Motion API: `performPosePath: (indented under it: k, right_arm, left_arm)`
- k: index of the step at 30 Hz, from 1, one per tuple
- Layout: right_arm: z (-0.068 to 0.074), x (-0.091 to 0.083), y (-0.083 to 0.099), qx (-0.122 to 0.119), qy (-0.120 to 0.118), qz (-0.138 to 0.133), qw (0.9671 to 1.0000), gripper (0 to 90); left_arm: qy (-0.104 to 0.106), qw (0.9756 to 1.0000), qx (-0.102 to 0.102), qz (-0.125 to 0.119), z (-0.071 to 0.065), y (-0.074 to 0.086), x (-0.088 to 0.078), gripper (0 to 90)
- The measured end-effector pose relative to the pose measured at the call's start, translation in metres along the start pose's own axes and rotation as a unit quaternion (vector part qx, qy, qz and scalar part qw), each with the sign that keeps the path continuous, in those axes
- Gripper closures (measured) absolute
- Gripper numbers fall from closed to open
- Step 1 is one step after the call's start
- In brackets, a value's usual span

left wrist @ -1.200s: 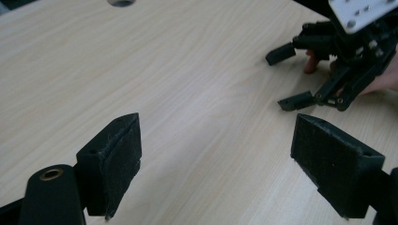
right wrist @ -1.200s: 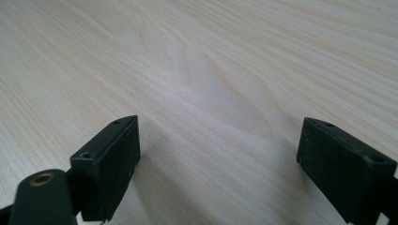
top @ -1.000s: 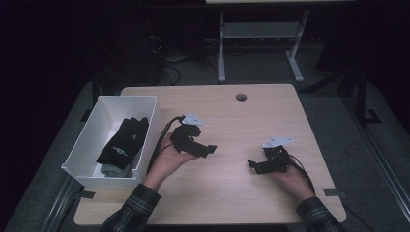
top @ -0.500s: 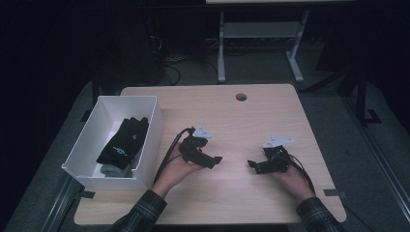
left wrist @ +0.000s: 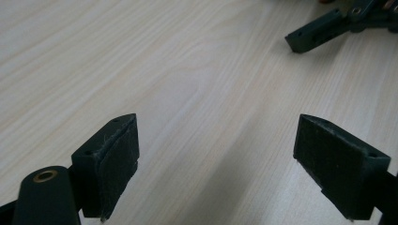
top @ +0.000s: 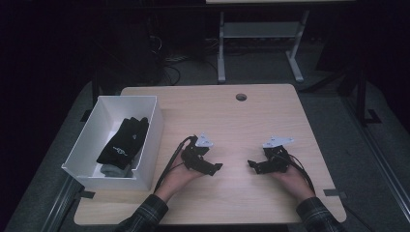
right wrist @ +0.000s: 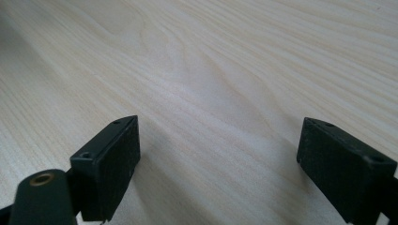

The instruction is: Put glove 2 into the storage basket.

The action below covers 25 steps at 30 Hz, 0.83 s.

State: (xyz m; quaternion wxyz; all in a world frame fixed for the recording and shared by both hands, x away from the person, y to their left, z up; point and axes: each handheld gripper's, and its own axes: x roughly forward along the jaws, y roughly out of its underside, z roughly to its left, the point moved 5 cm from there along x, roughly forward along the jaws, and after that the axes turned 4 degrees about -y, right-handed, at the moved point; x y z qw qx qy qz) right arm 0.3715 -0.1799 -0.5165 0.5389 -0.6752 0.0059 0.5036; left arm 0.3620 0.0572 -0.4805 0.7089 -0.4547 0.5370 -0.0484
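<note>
A black glove (top: 124, 142) lies inside a white box (top: 148, 150) at the table's left side. My left gripper (top: 212, 167) rests low over the wooden table (top: 232, 121) just right of the box, open, with bare wood between its jaws (left wrist: 216, 154). The other gripper's black jaw tip (left wrist: 309, 37) shows at the top right of the left gripper view. My right gripper (top: 254, 165) sits at the right of the table, pointing left, open, with only tabletop between its jaws (right wrist: 218, 154).
A round cable hole (top: 241, 97) sits near the table's far edge. A white table frame (top: 261, 34) stands on the floor beyond. Black cables (top: 167, 166) trail from the left gripper along the box's side. Tape strips (top: 333, 193) mark the table's front corners.
My left gripper has moved right and toward the front edge, away from the box, and lower toward the table. The right gripper has stayed in place.
</note>
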Motion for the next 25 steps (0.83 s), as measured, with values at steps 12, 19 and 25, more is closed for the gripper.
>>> performPosePath:
  k: [12,19,25]
  right_arm:
    - [0.000,0.000,0.000,0.000,0.000,0.000,1.0000,13.6]
    - [0.000,0.000,0.000,-0.001,0.000,0.000,1.0000,13.6]
    - [0.000,0.000,0.000,-0.002,0.000,0.000,1.0000,13.6]
  left_arm:
    - [-0.014,0.9998,-0.001,0.016,0.002,0.022,0.017,14.1]
    - [-0.017,0.9997,0.010,-0.015,0.004,0.027,0.019,12.7]
    - [-0.016,0.9997,0.012,-0.015,0.004,0.027,0.020,12.7]
